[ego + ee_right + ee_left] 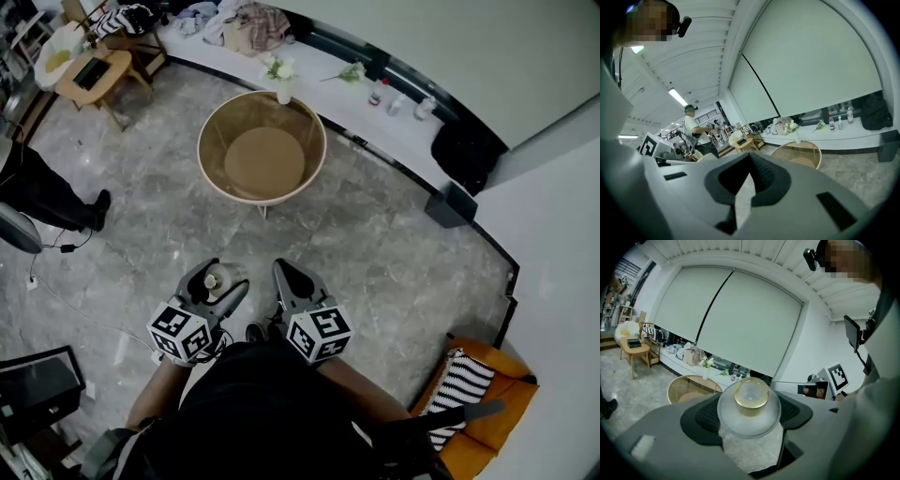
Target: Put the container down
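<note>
Marble floor; left gripper clamps container; its view shows gold cap.

Clear gold-capped container clamped in left hand-held gripper.

Container base out of sight

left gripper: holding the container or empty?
Holding. The clear container with a gold collar sits clamped between the jaws of the left gripper, as its own view shows.
</note>
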